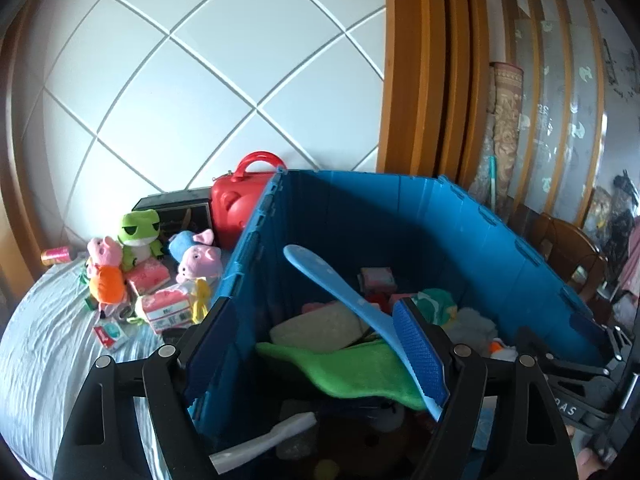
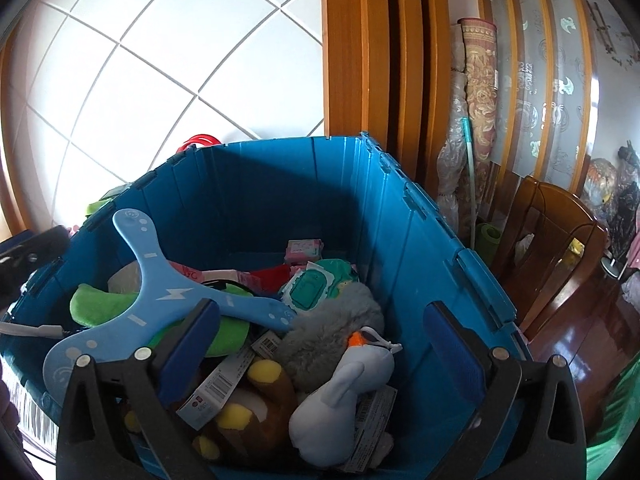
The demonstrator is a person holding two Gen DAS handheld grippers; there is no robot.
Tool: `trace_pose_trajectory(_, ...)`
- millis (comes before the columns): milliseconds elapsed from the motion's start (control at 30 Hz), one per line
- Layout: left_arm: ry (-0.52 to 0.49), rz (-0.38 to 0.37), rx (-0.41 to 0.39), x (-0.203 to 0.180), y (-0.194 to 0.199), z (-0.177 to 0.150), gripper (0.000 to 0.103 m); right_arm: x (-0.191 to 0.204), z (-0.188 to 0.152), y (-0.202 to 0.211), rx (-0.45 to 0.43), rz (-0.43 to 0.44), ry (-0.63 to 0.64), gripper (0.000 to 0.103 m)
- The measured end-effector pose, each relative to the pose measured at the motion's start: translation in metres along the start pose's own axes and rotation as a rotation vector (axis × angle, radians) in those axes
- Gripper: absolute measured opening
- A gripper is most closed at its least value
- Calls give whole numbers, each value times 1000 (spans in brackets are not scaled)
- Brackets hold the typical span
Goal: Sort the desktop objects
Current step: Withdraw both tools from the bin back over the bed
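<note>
Blue storage crate point(image 2: 404, 240), the bin into which the desktop objects are being sorted, fills the centre of both wrist views and is already well stocked. Nearest the right wrist camera, the right gripper point(image 2: 320, 344) hangs over the crate's near end with its jaws spread wide and nothing between the pads; just below it, at 6 o'clock, lie a pale grey plush bird point(image 2: 340, 396) and a brown plush with yellow paws point(image 2: 248, 412). Beyond these, toward 10 o'clock, a light-blue three-armed boomerang point(image 2: 160, 308) rests across a green plush point(image 2: 96, 304), and farther back at 12 o'clock sit a wet-wipes pack point(image 2: 312, 288) and a pink tissue pack point(image 2: 304, 250). In the left wrist view, the left gripper point(image 1: 316, 344) straddles the crate's near left wall, its jaws likewise apart and gripping nothing, though the boomerang lies close against its right pad. Farther out at 9 o'clock, on the grey cloth-covered desk point(image 1: 40, 360), unsorted items remain: tissue packs point(image 1: 168, 308), two pink pig plushes point(image 1: 106, 268), a green frog plush point(image 1: 138, 238) and, farthest, a red handled case point(image 1: 240, 204). Judged step: both claws appear empty after a deposit. The next move likely calls for swinging a gripper left to the desk cluster and closing on one item.
</note>
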State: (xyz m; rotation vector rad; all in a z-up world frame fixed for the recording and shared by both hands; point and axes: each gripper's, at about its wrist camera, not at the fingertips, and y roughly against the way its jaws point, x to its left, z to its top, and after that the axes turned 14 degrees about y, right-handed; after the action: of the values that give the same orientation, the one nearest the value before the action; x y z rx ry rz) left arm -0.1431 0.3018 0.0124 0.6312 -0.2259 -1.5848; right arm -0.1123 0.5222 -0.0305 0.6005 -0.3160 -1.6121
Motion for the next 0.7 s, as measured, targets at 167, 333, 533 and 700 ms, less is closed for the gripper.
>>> trace_pose_trajectory(167,64,66,-42,48,21,10,82,-1,-3,4,-39,-42,-45,103)
trace_pose_trajectory(333,129,155,-70,118,32,20,84,4,-3,3,-18,35,-131,103)
trace_pose_trajectory(533,196,241,-38,222,26,27,84,84,31,48,-172,45,-36,103)
trace_pose_trajectory(700,199,289,1,315,20,32,84,183,64,77,-267,146,10,103)
